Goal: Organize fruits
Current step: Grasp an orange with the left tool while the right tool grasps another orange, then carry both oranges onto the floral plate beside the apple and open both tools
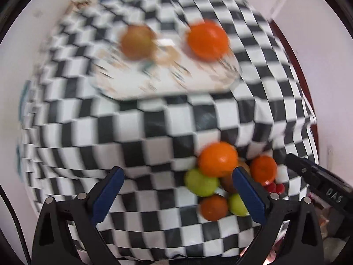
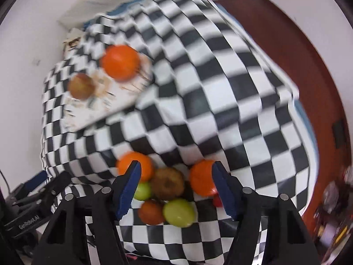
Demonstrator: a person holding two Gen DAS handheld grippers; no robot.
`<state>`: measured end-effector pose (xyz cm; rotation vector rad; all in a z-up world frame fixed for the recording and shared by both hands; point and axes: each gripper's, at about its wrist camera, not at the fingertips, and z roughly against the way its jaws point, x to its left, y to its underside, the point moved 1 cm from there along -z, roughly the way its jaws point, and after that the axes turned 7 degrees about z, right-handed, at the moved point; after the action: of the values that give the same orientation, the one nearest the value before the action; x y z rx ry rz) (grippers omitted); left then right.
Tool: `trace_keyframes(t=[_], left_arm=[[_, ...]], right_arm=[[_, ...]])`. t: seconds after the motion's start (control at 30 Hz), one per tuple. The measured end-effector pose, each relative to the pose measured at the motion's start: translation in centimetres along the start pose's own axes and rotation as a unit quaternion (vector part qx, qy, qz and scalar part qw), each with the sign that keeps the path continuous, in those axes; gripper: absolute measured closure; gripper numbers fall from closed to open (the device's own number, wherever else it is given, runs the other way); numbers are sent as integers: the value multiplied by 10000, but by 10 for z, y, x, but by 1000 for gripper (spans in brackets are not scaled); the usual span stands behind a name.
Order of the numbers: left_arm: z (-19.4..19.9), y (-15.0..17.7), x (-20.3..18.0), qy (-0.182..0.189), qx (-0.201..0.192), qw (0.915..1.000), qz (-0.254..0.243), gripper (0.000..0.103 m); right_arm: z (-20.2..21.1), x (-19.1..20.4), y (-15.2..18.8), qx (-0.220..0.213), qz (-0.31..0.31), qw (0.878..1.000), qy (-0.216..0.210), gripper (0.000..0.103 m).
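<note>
You are holding both grippers over a table covered with a black-and-white checked cloth (image 1: 154, 132); both views are blurred. Your left gripper (image 1: 178, 176) is standing wide open with nothing between its blue fingers (image 1: 108, 194), and only bare cloth is showing in the gap. Your right gripper (image 2: 176, 174) is standing partly open above the pile of fruit (image 2: 167, 190), its pads gripping nothing; the pile is lying loose between and below them.

The pile is sitting near the front edge of the cloth. In it an orange (image 2: 134, 165) is lying at the left, another orange (image 2: 201, 177) at the right, and a brown fruit (image 2: 167, 183) between them. A green fruit (image 2: 178, 212) and a reddish fruit (image 2: 151, 212) are lying side by side at the near end, with a smaller green fruit (image 2: 143, 191) behind them.

Farther back, a patterned plate (image 1: 167, 81) is holding an orange (image 1: 207, 39) and a brownish apple (image 1: 138, 42), apart from each other.
</note>
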<state>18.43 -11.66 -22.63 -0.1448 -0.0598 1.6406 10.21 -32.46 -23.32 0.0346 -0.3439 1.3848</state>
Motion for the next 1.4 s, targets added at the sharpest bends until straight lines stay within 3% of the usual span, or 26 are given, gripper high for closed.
trace_keyframes(t=[0.17, 0.33, 0.37, 0.43, 0.5, 0.63, 0.73, 0.87, 1.07, 1.23, 1.4], left_arm=[[-48, -5, -33, 47, 610, 9978, -269, 2], [-80, -5, -50, 19, 905, 9953, -352, 7], [-83, -5, -52, 8, 901, 9952, -372, 10], [-87, -4, -52, -32, 857, 9957, -350, 30], [-86, 0, -51, 220, 862, 9957, -258, 42], [-84, 8, -54, 190, 758, 9962, -387, 41], [-92, 7, -53, 314, 892, 9952, -262, 40], [-90, 11, -49, 370, 889, 9952, -180, 42], [-70, 20, -38, 321, 599, 9976, -164, 43], [-35, 18, -25, 514, 367, 9980, -43, 43], [5, -4, 4, 592, 25, 9982, 124, 43]], right_arm=[[-30, -30, 11, 341, -363, 9987, -82, 33], [-51, -42, 15, 581, -438, 9973, -129, 33], [-54, -43, 15, 621, -431, 9971, -123, 33], [-61, -44, 14, 685, -398, 9968, -95, 33], [-70, -46, 13, 797, -372, 9961, -88, 33], [-91, -49, 13, 1049, -332, 9939, -55, 33], [-109, -52, 16, 1226, -387, 9915, -201, 33], [-118, -56, 18, 1148, -426, 9921, -274, 38], [-101, -47, 19, 825, -124, 9964, -157, 39], [-72, -46, 12, 594, -288, 9967, -481, 39], [-42, -26, -11, 406, -179, 9954, -851, 39]])
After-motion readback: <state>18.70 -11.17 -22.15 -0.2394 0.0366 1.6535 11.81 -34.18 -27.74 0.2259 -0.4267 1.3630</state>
